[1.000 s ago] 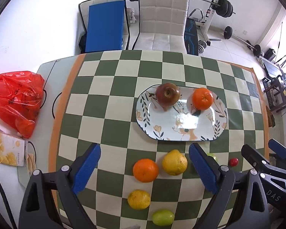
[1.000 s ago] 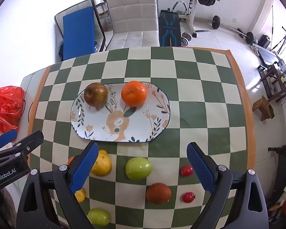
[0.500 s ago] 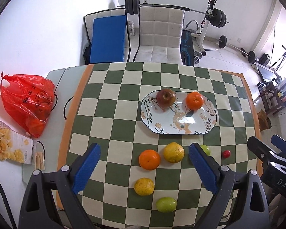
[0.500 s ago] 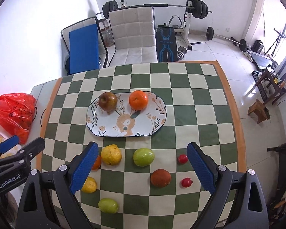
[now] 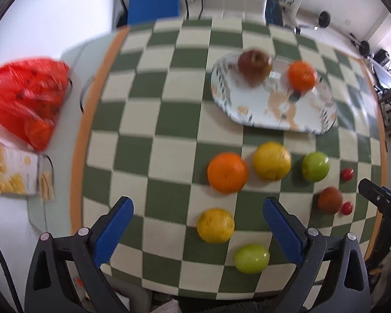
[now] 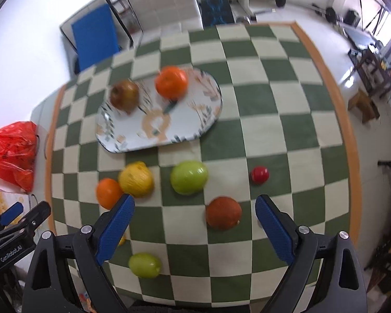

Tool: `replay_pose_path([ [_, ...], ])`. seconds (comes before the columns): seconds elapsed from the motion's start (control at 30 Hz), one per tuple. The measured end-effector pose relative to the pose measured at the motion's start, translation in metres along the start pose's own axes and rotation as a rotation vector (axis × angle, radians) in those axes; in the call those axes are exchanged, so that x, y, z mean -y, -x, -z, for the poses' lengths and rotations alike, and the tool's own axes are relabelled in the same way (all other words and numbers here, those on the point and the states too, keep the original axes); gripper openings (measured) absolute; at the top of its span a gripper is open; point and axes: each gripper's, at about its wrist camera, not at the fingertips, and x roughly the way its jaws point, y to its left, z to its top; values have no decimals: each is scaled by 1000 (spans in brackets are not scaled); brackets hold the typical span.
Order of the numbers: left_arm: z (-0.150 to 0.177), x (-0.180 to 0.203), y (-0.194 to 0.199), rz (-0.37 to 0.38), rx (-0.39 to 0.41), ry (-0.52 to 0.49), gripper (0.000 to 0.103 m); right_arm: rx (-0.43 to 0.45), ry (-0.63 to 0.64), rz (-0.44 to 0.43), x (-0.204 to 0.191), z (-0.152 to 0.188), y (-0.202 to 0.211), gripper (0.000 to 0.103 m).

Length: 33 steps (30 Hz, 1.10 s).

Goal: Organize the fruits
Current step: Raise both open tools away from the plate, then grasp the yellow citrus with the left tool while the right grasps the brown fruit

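Both cameras look almost straight down at the checkered table (image 5: 169, 120) from above, each past its own two blue fingers. The left view sits more to the left and shows the red bag (image 5: 26, 99). The right view shows more floor. Both see the plate (image 6: 195, 120) and the fruit.

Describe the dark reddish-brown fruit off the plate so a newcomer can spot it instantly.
Start at the patterned oval plate on the checkered tablecloth, then come toward the camera past the large green apple. The reddish-brown fruit lies just beyond the open right claw. It is the only dark, rust-coloured round fruit off the plate, far bigger than the red cherry tomato.
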Motion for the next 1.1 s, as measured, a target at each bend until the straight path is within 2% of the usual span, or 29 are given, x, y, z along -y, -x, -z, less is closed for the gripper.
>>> replay_pose_path([
  [0.1, 9, -3, -38, 53, -118, 44, 102, -87, -18, -8, 17, 7, -38, 96],
  [0.17, 15, 0, -56, 59, -165, 49, 102, -126, -30, -22, 25, 12, -58, 95],
  [0.37, 27, 8, -108, 94, -293, 72, 100, -195, -20, -9, 35, 20, -100, 81],
  [0.43, 29, 12, -117, 96, -305, 61, 94, -219, -11, 4, 35, 22, -111, 79],
  [0.5, 32, 18, -124, 99, -317, 48, 74, -235, -6, 3, 36, 24, -120, 76],
  [0.53, 34, 20, -127, 96, -322, 41, 58, -243, -5, 6, 36, 25, -124, 75],
  [0.63, 36, 25, -124, 67, -288, 23, 56, -252, -12, -6, 36, 26, -132, 70],
  [0.8, 37, 42, -120, 95, -278, 14, 56, -240, -3, -1, 36, 26, -140, 61],
  [0.93, 41, 58, -117, 108, -269, -13, 56, -245, 34, -4, 33, 29, -139, 60],
  [1.1, 47, 67, -115, 84, -248, -41, 56, -284, 88, -21, 24, 48, -141, 60],
])
